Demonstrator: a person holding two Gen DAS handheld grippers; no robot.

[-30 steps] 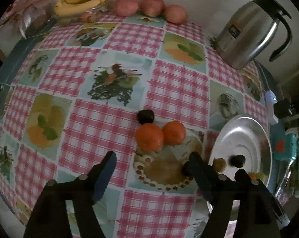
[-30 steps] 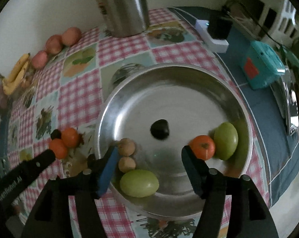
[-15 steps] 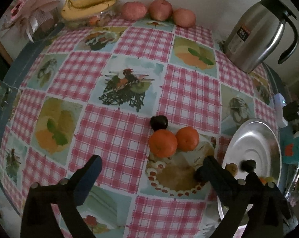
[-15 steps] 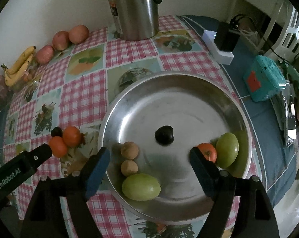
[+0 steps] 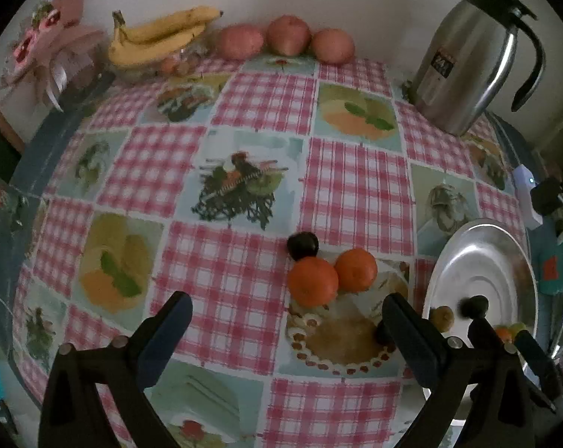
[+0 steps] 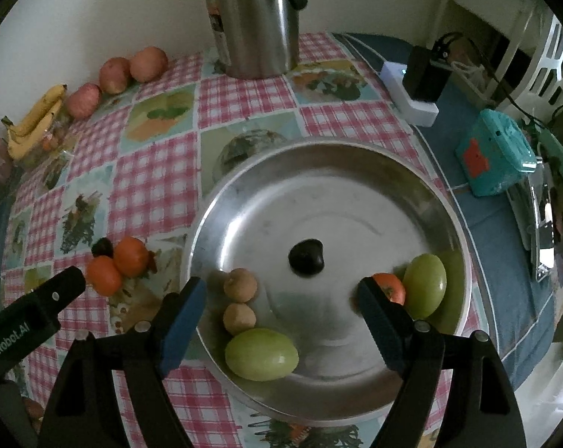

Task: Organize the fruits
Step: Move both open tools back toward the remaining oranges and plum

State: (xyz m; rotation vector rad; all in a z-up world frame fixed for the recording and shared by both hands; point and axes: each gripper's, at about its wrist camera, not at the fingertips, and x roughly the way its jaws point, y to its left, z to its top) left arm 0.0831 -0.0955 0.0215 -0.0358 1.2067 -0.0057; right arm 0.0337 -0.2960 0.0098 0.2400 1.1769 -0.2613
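Two oranges (image 5: 313,280) (image 5: 356,269) and a dark plum (image 5: 302,245) lie together on the checked tablecloth, ahead of my open, empty left gripper (image 5: 285,326). They also show in the right wrist view (image 6: 131,256). My right gripper (image 6: 281,308) is open and empty above the near part of a steel plate (image 6: 356,171). The plate holds a dark plum (image 6: 306,257), two small brown fruits (image 6: 240,285), two green fruits (image 6: 260,354) (image 6: 425,285) and a small orange fruit (image 6: 391,287).
A steel kettle (image 5: 468,63) stands at the back right. Bananas (image 5: 158,39) and three red apples (image 5: 287,35) line the back wall. A teal box (image 6: 494,153) and a white power strip (image 6: 408,89) lie to the right of the plate.
Both grippers have pulled back and risen, so more of the table shows. The left jaws have opened wider. No fruit has moved.
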